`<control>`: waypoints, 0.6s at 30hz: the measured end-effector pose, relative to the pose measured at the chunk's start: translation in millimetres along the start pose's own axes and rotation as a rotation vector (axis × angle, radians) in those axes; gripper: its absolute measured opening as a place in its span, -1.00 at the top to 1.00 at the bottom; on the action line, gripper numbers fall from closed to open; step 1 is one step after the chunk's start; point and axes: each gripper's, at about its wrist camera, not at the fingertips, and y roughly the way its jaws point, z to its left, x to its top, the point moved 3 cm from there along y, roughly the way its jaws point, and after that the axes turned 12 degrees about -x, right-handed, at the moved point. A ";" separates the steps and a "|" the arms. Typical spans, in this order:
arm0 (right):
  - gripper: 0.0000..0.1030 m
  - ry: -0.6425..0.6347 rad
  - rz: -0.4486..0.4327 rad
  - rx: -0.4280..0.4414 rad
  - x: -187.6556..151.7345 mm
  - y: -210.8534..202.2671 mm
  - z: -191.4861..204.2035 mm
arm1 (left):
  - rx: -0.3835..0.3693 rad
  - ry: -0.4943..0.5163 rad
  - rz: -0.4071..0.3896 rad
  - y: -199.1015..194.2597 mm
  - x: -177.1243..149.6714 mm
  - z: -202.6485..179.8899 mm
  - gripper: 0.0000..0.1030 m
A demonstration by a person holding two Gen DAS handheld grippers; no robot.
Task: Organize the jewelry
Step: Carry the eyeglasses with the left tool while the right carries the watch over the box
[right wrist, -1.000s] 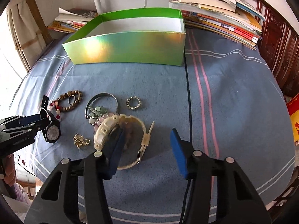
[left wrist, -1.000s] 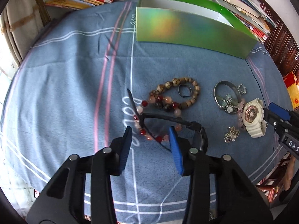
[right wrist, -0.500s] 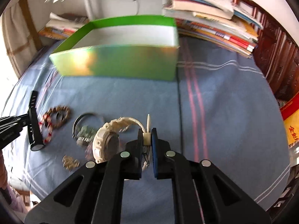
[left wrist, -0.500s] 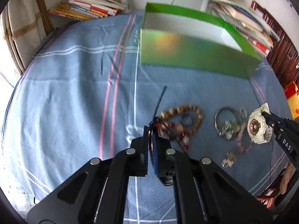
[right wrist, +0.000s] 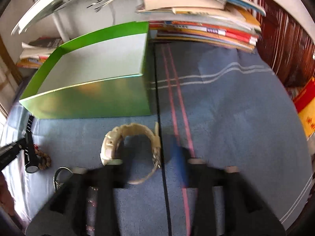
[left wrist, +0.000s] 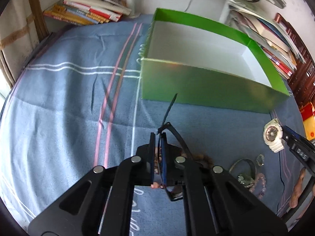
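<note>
**Two watches at risk short of the box**

I am holding the black watch [left wrist: 169,107] by its thin strap, with the left gripper [left wrist: 158,137] clamped tight on it just before the green box [left wrist: 206,86]. The loose strap end may be snagging that wall. The right gripper [right wrist: 147,153] is blurring, so I cannot tell its jaw gap. The white watch [right wrist: 128,137] may be slipping onto the cloth [left wrist: 59,98].

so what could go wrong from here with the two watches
The left gripper pinches the black watch by its thin strap only, short of the green box; it could slip out. The right gripper view is motion-blurred, so its hold on the white watch is unconfirmed; that watch might drop onto the cloth.
</note>
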 end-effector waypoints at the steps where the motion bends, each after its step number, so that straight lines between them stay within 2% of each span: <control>1: -0.39 0.017 -0.011 0.010 -0.2 -3.1 -3.5 | 0.000 -0.006 0.000 0.1 -0.7 3.1 0.71; 2: -0.41 0.025 -0.024 0.019 -0.8 -7.6 -6.3 | 0.004 -0.010 -0.005 -0.8 -0.9 5.6 0.51; 5: -0.56 0.003 -0.041 0.059 -1.9 -15.7 -2.4 | 0.022 -0.016 -0.017 -2.6 -1.3 11.6 0.19; 6: -0.62 -0.014 -0.047 0.070 -3.2 -16.7 1.8 | 0.020 -0.017 -0.015 -2.4 -1.8 12.2 0.17; 13: -0.62 -0.102 -0.017 0.052 -11.5 2.9 30.6 | -0.005 0.021 0.019 2.4 -12.6 6.7 0.12; 15: -0.55 -0.117 -0.021 0.029 -13.4 5.5 34.5 | -0.013 0.035 0.019 2.5 -14.7 3.6 0.30; 16: -0.44 -0.126 -0.027 0.020 -13.8 5.9 35.6 | -0.022 0.042 0.022 1.9 -15.9 1.4 0.49; 17: -0.25 -0.135 -0.029 0.003 -14.3 6.3 36.2 | -0.020 0.057 0.020 0.3 -16.5 -2.1 0.75; 18: -0.16 -0.140 -0.037 -0.017 -14.9 6.0 35.9 | -0.020 0.065 0.021 -0.5 -17.1 -3.2 0.87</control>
